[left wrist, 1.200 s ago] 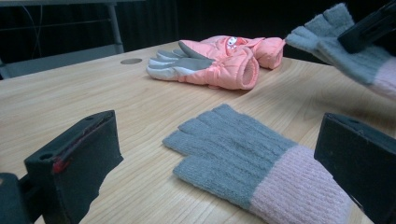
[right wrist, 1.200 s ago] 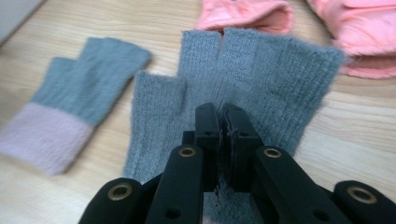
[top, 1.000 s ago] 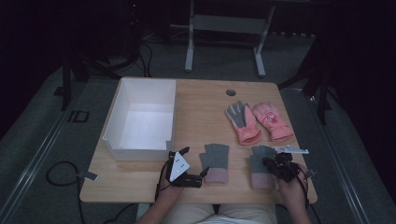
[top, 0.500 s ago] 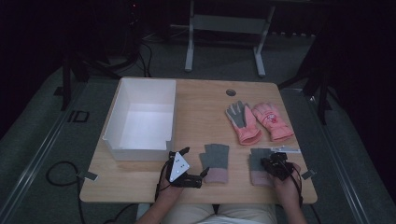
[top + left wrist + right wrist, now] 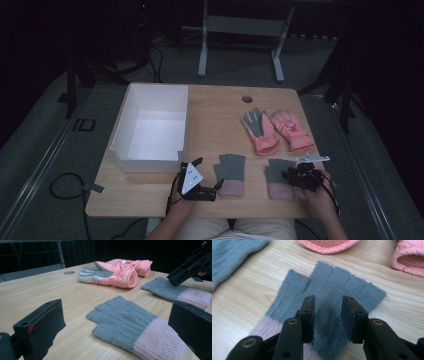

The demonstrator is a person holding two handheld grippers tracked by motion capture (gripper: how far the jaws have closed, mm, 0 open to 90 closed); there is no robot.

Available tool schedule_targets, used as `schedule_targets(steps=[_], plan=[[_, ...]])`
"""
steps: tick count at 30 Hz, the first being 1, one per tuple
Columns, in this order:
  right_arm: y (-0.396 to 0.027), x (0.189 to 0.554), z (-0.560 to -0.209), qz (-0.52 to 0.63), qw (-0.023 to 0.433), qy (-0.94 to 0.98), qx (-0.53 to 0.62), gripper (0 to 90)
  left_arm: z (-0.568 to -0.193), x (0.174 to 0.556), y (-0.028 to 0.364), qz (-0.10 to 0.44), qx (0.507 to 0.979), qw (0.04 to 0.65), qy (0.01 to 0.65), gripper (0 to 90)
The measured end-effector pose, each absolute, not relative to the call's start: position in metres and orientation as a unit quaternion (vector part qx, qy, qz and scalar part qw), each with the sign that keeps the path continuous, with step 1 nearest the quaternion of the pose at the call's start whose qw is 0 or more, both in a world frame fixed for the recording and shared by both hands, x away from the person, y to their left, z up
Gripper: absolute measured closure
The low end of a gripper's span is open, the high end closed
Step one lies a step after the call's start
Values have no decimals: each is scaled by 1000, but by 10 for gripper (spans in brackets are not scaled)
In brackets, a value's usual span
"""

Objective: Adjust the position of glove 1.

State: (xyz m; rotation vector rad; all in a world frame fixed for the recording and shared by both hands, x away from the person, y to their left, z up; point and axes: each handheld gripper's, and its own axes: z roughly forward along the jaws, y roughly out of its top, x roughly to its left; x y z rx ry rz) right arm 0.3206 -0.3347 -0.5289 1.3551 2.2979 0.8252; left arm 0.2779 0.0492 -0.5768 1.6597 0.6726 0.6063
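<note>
Right tool (image 5: 328, 315) jaws just opened, apart over grey glove (image 5: 352, 287); lower squarely, pinch knit mid-palm. Left tool (image 5: 120, 322) apart, idle.

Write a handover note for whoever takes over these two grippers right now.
Right gripper: fingers have just been opening, now apart over the right grey knit glove, which lies flat on the table.
Left gripper: open, idle beside the left grey knit glove.
Pink gloves lie farther back; white box holds nothing.
Done: nothing boxed.
Left: probably pick up the gloves.
</note>
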Motion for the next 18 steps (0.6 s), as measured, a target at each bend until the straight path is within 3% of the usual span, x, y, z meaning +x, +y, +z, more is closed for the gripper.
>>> schedule_targets(steps=[10,18], plan=[[-336,316,-532,285,171,818,470,621,-577,278,49,261,712,585,288,0],[-331,312,-546,275,197,809,481,717,-577,277,49,261,711,585,288,0]])
